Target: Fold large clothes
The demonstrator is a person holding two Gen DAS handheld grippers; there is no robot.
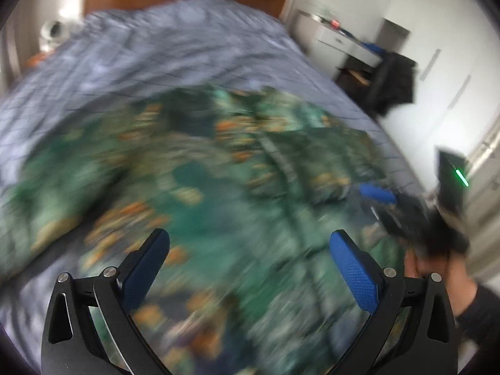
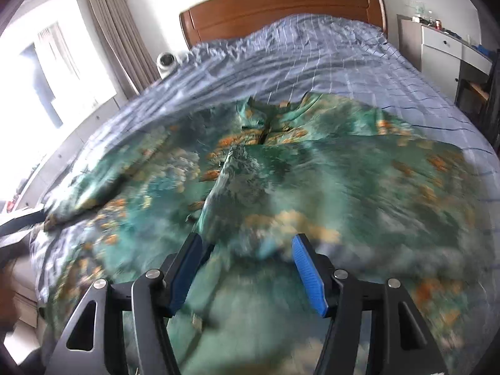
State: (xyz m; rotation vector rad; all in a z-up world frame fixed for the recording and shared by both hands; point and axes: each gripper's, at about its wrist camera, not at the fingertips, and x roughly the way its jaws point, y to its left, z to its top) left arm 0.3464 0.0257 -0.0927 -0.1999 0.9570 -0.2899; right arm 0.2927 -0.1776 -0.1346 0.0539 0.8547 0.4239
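A large green garment with an orange and white flower print [image 1: 237, 187] lies spread and rumpled on the bed; in the right wrist view [image 2: 281, 175] its collar points toward the headboard. My left gripper [image 1: 250, 243] is open and empty above the garment's near part. My right gripper [image 2: 247, 247] is open and empty above the near part too; it also shows in the left wrist view [image 1: 378, 195] at the garment's right edge, held by a hand. Both views are blurred by motion.
The bed has a blue-grey checked cover [image 2: 312, 59] and a brown wooden headboard [image 2: 281, 3]. A white drawer unit [image 2: 443, 43] and a dark chair [image 1: 393, 81] stand on the right. Curtains and a window [image 2: 62, 56] are on the left.
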